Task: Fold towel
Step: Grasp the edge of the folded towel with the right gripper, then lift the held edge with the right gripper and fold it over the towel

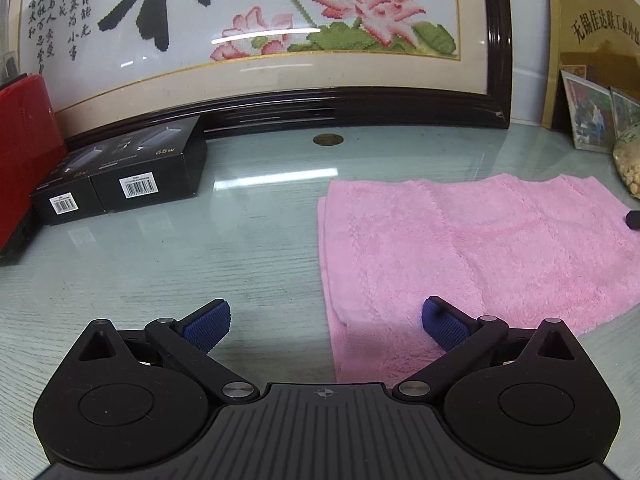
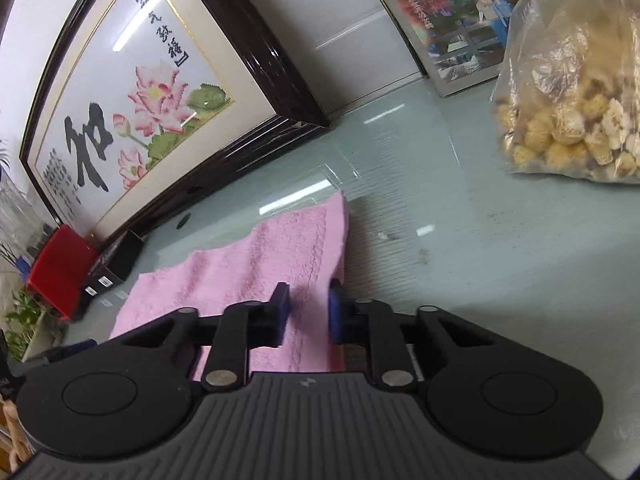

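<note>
Towel [image 1: 480, 248] far end cut off by frame edge

Towel [image 1: 480, 248]: fluffy pink terry cloth. Table [image 1: 200, 264]: glossy glass, reflective. Boxes [image 1: 132, 176] at ten o'clock: matt black card. Bag [image 2: 576, 92]: crinkly clear plastic.

Two close wrist views — shared pink towel [image 1: 460, 248]

The black box [image 1: 144, 168] near the tabletop's far left edge reads "65W" on its lid, with barcode stickers whose digits are too small to read. The framed embroidery [image 1: 256, 20] along the far edge bears one large black Chinese character and columns of small ones
</note>
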